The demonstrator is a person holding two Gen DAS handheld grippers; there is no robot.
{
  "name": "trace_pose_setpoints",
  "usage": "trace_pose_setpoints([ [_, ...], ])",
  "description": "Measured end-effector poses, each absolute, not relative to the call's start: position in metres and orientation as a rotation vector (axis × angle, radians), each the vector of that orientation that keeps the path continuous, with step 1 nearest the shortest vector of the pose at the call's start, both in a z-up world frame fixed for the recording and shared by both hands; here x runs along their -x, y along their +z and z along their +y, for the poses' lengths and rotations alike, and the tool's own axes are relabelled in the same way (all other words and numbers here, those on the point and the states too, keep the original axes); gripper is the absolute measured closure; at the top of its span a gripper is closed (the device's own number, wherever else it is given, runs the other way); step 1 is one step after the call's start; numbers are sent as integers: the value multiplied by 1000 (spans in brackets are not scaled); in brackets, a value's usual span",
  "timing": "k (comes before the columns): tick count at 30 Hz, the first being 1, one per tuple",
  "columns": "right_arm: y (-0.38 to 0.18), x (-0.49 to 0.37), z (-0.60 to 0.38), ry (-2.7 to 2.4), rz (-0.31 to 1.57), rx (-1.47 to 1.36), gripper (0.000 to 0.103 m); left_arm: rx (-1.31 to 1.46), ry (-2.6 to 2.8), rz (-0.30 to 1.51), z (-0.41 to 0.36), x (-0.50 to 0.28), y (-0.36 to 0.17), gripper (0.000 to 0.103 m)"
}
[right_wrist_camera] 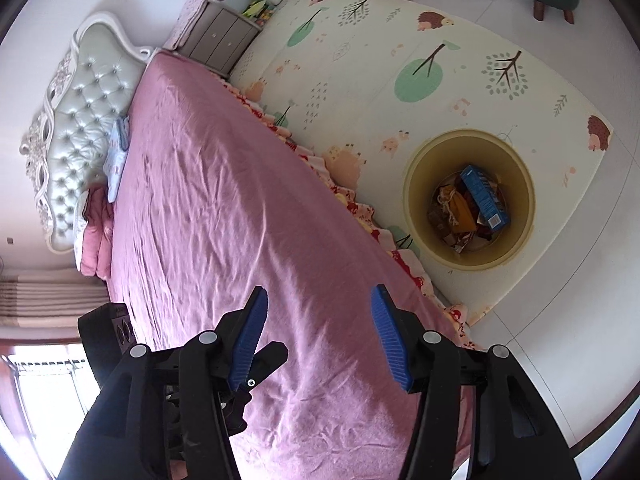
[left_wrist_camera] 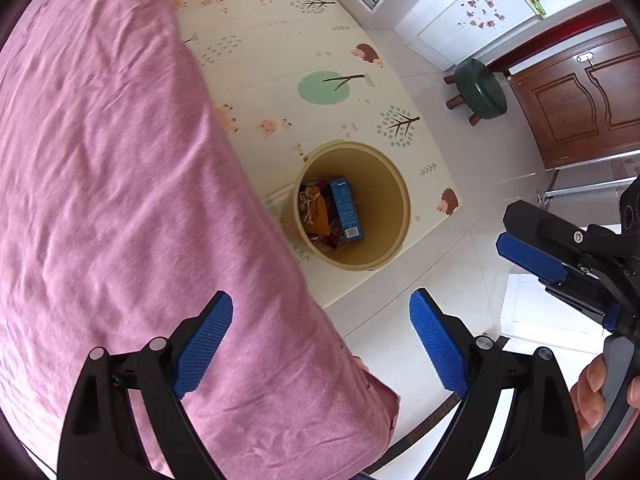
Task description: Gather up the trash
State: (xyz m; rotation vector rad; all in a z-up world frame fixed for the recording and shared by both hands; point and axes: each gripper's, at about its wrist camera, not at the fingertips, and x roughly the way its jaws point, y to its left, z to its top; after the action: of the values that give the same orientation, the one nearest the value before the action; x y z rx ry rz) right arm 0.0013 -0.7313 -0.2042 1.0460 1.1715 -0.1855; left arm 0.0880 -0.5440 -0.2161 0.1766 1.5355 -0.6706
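A tan round bin (left_wrist_camera: 394,200) stands on the play mat beside the bed. It holds a blue box (left_wrist_camera: 346,208), an orange drawstring pouch (left_wrist_camera: 316,210) and other wrappers. The bin also shows in the right wrist view (right_wrist_camera: 520,188), with the blue box (right_wrist_camera: 486,196) inside. My left gripper (left_wrist_camera: 320,340) is open and empty, held high over the bed's edge, short of the bin. My right gripper (right_wrist_camera: 320,332) is open and empty above the pink bedsheet; it also shows at the right in the left wrist view (left_wrist_camera: 536,256).
A bed with a pink sheet (right_wrist_camera: 224,200) fills the left, with a tufted headboard (right_wrist_camera: 76,120) and a nightstand (right_wrist_camera: 220,40). A patterned play mat (left_wrist_camera: 280,60) covers the floor. A green stool (left_wrist_camera: 480,88) stands by a wooden door (left_wrist_camera: 580,100).
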Motion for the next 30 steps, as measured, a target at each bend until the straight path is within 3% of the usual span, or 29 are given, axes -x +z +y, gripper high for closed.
trace_pose_setpoints([
  [16, -183, -27, -520, 96, 1360, -876, 45, 6, -355, 1526, -313, -38, -193, 13],
  [30, -110, -36, -398, 258, 1323, -661, 41, 171, -173, 1361, -197, -8, -118, 8],
])
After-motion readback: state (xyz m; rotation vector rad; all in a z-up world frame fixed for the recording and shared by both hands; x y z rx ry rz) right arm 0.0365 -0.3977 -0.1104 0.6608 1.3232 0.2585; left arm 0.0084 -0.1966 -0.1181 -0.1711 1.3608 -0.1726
